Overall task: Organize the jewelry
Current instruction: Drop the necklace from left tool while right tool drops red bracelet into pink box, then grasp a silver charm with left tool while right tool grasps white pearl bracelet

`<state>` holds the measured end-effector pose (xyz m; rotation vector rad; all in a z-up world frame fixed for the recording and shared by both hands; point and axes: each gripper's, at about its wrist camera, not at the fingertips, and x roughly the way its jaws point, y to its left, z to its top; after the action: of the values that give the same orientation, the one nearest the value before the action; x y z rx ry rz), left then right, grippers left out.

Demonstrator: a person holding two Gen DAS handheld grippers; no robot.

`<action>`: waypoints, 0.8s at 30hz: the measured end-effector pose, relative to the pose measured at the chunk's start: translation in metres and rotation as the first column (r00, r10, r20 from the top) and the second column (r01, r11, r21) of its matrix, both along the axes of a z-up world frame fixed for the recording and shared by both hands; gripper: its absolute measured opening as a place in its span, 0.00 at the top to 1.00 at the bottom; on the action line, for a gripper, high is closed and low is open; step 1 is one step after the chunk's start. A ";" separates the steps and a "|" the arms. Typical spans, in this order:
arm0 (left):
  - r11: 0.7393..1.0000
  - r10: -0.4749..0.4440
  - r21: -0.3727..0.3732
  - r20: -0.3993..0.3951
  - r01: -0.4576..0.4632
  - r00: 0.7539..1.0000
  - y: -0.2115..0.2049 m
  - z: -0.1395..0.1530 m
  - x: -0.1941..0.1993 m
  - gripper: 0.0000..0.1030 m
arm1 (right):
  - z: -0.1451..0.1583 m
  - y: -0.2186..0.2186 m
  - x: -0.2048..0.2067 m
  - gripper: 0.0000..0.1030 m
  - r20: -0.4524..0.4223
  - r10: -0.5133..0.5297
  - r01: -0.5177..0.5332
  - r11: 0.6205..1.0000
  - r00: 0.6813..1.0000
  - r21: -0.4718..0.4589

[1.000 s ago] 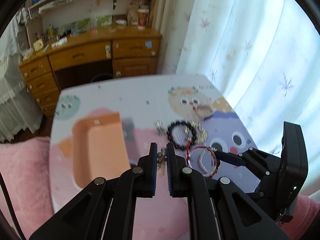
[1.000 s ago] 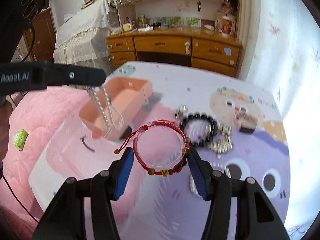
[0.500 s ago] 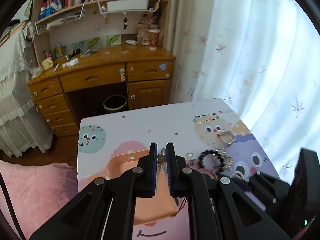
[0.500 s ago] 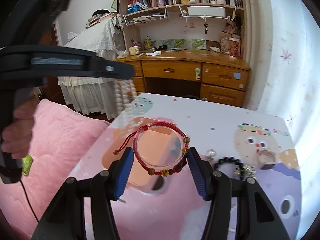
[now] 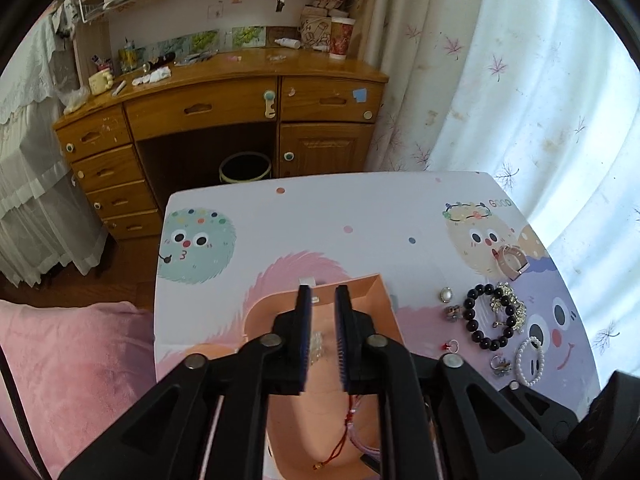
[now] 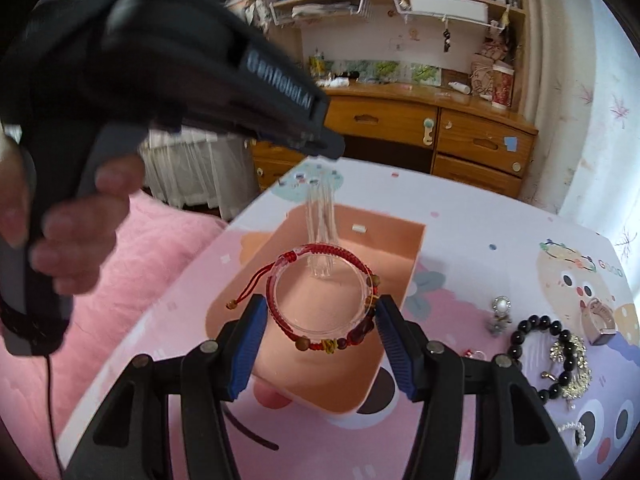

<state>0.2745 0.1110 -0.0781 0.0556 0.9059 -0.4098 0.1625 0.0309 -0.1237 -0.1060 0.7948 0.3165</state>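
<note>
An open orange box [image 5: 382, 300] [image 6: 404, 264] lies on the cartoon-print table. My left gripper [image 5: 322, 292] [image 6: 326, 150] hangs over the box, held by a person's hand. Its jaws are opening, and the pads stand clear of a clear bead chain [image 5: 316, 344] [image 6: 320, 240] that streaks down from the tips into the box. My right gripper [image 6: 322, 302] is shut on a red cord bracelet [image 6: 316, 336] [image 5: 352, 412] with a clear bangle. It holds the bracelet flat just above the box's near half.
Loose jewelry lies on the table's right side: a black bead bracelet [image 5: 471, 316] [image 6: 516, 336], a silver brooch [image 5: 508, 304], a white pearl bracelet [image 5: 519, 360] and small rings. A pink bed cover [image 5: 72, 360] borders the table on the left. A wooden desk [image 5: 224, 108] stands behind.
Both grippers have swung from the jewelry pile to above the orange box and come lower. The left jaws have parted and the bead chain has slipped down. The right grip is unchanged.
</note>
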 end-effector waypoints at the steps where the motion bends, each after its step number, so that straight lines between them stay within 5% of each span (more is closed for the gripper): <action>1: 1.000 -0.002 -0.003 -0.010 0.002 1.000 0.001 -0.002 0.001 0.78 | -0.003 0.002 0.001 0.44 -0.008 0.003 -0.003 1.000 1.000 -0.031; 9: 1.000 -0.003 -0.008 -0.025 0.003 1.000 0.001 0.002 0.000 0.49 | -0.002 0.009 -0.009 0.34 0.007 0.038 -0.037 0.994 0.999 -0.101; 24: 0.989 -0.129 0.072 -0.039 0.132 0.991 -0.069 0.008 -0.034 0.47 | 0.018 -0.038 -0.062 0.34 0.075 -0.040 0.048 0.992 0.996 -0.119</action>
<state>0.2408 0.0423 -0.0703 0.1775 0.9542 -0.5000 0.1007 -0.0068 -0.1060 -0.2121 0.7431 0.2214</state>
